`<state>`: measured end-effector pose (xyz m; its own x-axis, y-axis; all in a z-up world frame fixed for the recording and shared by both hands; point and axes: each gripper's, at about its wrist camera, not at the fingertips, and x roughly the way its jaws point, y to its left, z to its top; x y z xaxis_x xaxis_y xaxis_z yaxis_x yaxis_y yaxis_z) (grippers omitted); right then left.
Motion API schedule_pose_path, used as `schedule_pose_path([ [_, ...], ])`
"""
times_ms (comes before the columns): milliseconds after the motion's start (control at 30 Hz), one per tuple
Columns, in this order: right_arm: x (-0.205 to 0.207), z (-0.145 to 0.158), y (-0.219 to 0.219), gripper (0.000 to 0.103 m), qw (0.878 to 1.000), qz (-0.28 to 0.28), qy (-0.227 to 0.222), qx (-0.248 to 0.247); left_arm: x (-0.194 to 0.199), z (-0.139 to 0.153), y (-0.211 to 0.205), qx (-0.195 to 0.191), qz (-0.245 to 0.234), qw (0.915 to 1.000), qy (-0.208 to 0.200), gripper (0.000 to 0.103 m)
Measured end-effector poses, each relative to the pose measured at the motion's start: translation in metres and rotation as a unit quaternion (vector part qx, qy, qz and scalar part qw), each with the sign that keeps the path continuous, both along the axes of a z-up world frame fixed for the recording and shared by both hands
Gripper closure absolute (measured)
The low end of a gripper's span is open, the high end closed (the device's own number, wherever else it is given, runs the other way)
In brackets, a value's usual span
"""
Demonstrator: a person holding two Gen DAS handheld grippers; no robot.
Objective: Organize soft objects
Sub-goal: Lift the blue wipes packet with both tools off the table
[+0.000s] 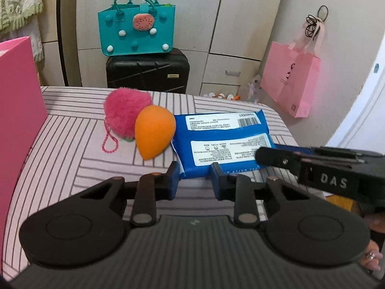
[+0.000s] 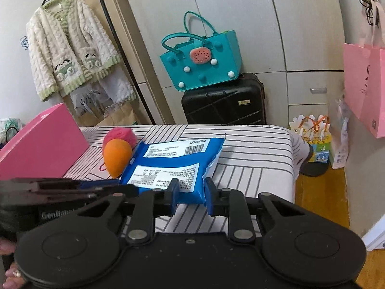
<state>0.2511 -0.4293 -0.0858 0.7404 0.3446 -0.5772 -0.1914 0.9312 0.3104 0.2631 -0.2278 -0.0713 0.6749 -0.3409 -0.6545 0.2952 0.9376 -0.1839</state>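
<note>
striped tablecloth [image 1: 72, 130], teal bag [image 1: 137, 31] on black suitcase [image 1: 146, 72], both grippers' fingers pinching blue packet [image 1: 223, 139]

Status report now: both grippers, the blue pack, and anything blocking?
Left gripper shut on blue pack, near edge. Right gripper shut on same pack. Orange sponge touching pack's left side; pink pompom behind it.

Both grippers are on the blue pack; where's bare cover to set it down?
Bare striped cover lies right of the blue pack, out to the edge. Left is crowded: orange sponge, pink pompom and pink box sit close together.
</note>
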Motion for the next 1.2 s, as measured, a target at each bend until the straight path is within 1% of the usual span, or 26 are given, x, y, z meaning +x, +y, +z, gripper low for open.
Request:
schedule_pose_path([
  [133, -0.012, 0.008, 0.005, 0.076, 1.0, 0.0, 0.005, -0.026, -0.011, 0.002, 0.0, -0.005, -0.009, 0.9999, 0.008, 0.079],
  [233, -0.025, 0.012, 0.007, 0.076, 0.999, 0.001, 0.017, -0.037, -0.02, 0.004, 0.006, -0.013, -0.024, 0.9993, 0.025, 0.08],
  [333, -0.036, 0.013, 0.003, 0.076, 0.998, -0.011, 0.054, -0.028, -0.026, 0.007, 0.015, -0.037, -0.045, 0.9967, 0.056, 0.08],
  [400, -0.041, 0.014, 0.001, 0.075, 0.998, -0.024, 0.058, -0.02, -0.028, 0.007, 0.018, -0.048, -0.063, 0.9945, 0.069, 0.08],
  [500, -0.041, 0.011, 0.002, 0.071, 0.998, -0.023, 0.057, -0.03, -0.029, 0.007, 0.018, -0.037, -0.072, 0.9943, 0.069, 0.08],
  [533, -0.041, 0.011, 0.001, 0.071, 0.998, -0.023, 0.056, -0.03, -0.028, 0.007, 0.018, -0.036, -0.072, 0.9942, 0.071, 0.078],
  [567, -0.041, 0.01, 0.0, 0.069, 0.998, -0.024, 0.055, -0.029, -0.026, 0.007, 0.019, -0.035, -0.074, 0.9941, 0.071, 0.075],
  [600, -0.04, 0.009, -0.001, 0.067, 0.998, -0.026, 0.054, -0.027, -0.024, 0.008, 0.018, -0.034, -0.072, 0.9944, 0.07, 0.075],
  [667, -0.038, 0.008, -0.005, 0.059, 0.998, -0.031, 0.053, -0.022, -0.02, 0.008, 0.019, -0.03, -0.067, 0.9953, 0.064, 0.07],
  [733, -0.036, 0.006, -0.008, 0.055, 0.998, -0.033, 0.052, -0.013, -0.016, 0.008, 0.018, -0.027, -0.061, 0.9961, 0.058, 0.069],
  [800, -0.031, 0.005, -0.01, 0.055, 0.998, -0.035, 0.047, -0.001, -0.01, 0.007, 0.012, -0.023, -0.059, 0.9966, 0.053, 0.067],
  [867, -0.027, 0.003, -0.01, 0.053, 0.998, -0.036, 0.043, 0.005, -0.006, 0.007, 0.009, -0.021, -0.053, 0.9972, 0.049, 0.062],
  [900, -0.025, 0.0, -0.01, 0.053, 0.998, -0.038, 0.044, 0.007, -0.004, 0.007, 0.007, -0.021, -0.047, 0.9976, 0.048, 0.062],
  [933, -0.025, -0.001, -0.01, 0.053, 0.998, -0.039, 0.043, 0.01, -0.003, 0.007, 0.005, -0.018, -0.041, 0.998, 0.044, 0.062],
  [1000, -0.028, -0.003, -0.009, 0.052, 0.998, -0.043, 0.036, 0.014, -0.001, 0.006, 0.001, -0.005, -0.044, 0.9983, 0.039, 0.063],
  [1067, -0.033, -0.005, -0.009, 0.053, 0.998, -0.047, 0.027, 0.018, -0.003, 0.007, -0.003, 0.002, -0.044, 0.9984, 0.036, 0.075],
  [1133, -0.036, -0.005, -0.005, 0.053, 0.998, -0.051, 0.024, 0.011, -0.004, 0.007, -0.004, -0.001, -0.057, 0.9976, 0.039, 0.078],
  [1167, -0.037, -0.005, -0.003, 0.059, 0.998, -0.054, 0.023, 0.01, -0.004, 0.007, -0.004, -0.007, -0.062, 0.9971, 0.044, 0.08],
  [1200, -0.038, -0.005, -0.002, 0.062, 0.998, -0.057, 0.023, 0.014, -0.005, 0.007, -0.005, -0.011, -0.067, 0.9966, 0.047, 0.08],
])
